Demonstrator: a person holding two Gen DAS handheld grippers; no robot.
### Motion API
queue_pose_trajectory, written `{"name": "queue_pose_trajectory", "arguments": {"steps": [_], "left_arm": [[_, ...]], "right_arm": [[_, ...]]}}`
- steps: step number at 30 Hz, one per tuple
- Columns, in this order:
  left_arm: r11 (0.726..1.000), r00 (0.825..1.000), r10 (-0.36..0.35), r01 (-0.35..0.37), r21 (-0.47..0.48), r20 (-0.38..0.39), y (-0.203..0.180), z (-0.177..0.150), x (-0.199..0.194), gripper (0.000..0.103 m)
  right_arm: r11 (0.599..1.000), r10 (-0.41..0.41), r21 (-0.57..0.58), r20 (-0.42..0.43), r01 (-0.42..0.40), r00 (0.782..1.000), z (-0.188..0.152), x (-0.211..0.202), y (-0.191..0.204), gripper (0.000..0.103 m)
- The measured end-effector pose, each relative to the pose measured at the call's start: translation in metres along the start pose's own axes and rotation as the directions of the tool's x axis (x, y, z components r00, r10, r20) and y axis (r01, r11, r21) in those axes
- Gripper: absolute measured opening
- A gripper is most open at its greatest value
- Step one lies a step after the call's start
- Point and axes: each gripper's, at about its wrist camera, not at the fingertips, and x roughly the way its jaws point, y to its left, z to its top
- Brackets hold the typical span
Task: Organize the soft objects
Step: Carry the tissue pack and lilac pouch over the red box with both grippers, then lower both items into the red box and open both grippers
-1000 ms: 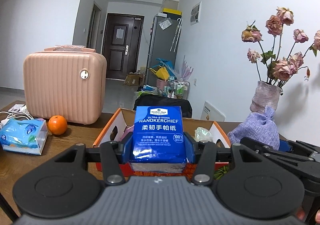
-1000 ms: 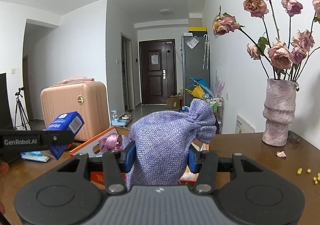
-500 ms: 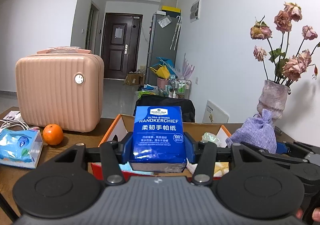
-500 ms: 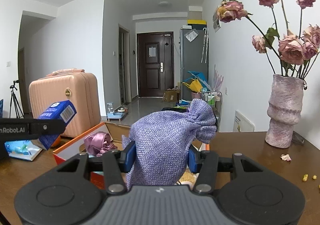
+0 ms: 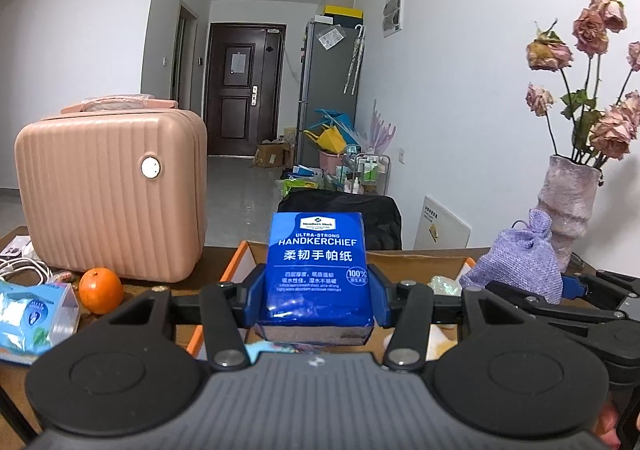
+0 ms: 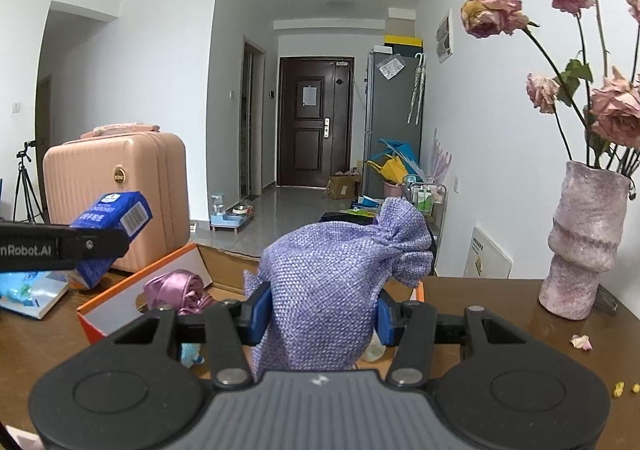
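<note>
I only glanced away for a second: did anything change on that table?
Both hand-held grippers drew back from the open box, so the suitcase and vase look further off. Nothing was picked up or released: the left stays clamped on the tissue pack, the right on the purple pouch.

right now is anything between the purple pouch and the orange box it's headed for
Nothing visible blocks it. The pouch, clamped in the right hand-held gripper, hangs at the open box. Inside, a satin bundle lies to the left. The left hand-held gripper holds a tissue pack off to the side.
</note>
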Motion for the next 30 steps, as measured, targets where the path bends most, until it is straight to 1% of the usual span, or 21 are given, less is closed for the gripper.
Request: {"name": "queue_pose_trajectory", "arguments": {"steps": [6, 12, 18, 23, 30], "left_arm": [[1.0, 1.0, 0.014, -0.014, 0.01, 0.024, 0.001, 0.009, 0.016, 0.052], [1.0, 1.0, 0.014, -0.015, 0.022, 0.018, 0.001, 0.014, 0.037, 0.052], [0.999, 1.0, 0.012, -0.011, 0.037, -0.02, 0.0, 0.013, 0.061, 0.052], [1.0, 0.998, 0.004, -0.003, 0.023, -0.064, 0.004, 0.005, 0.078, 0.052], [0.999, 0.995, 0.014, -0.01, 0.042, -0.095, 0.002, -0.004, 0.086, 0.052]], "right_arm": [[1.0, 0.004, -0.001, -0.001, -0.004, 1.0, 0.009, 0.022, -0.002, 0.05], [1.0, 0.005, -0.016, -0.025, -0.006, 1.0, 0.014, 0.049, -0.001, 0.05], [0.999, 0.011, -0.031, -0.062, -0.013, 0.998, 0.01, 0.067, 0.002, 0.05], [1.0, 0.011, -0.028, -0.096, -0.014, 0.995, 0.002, 0.08, 0.003, 0.05], [1.0, 0.012, -0.019, -0.133, -0.014, 0.991, -0.006, 0.091, 0.002, 0.051]]}}
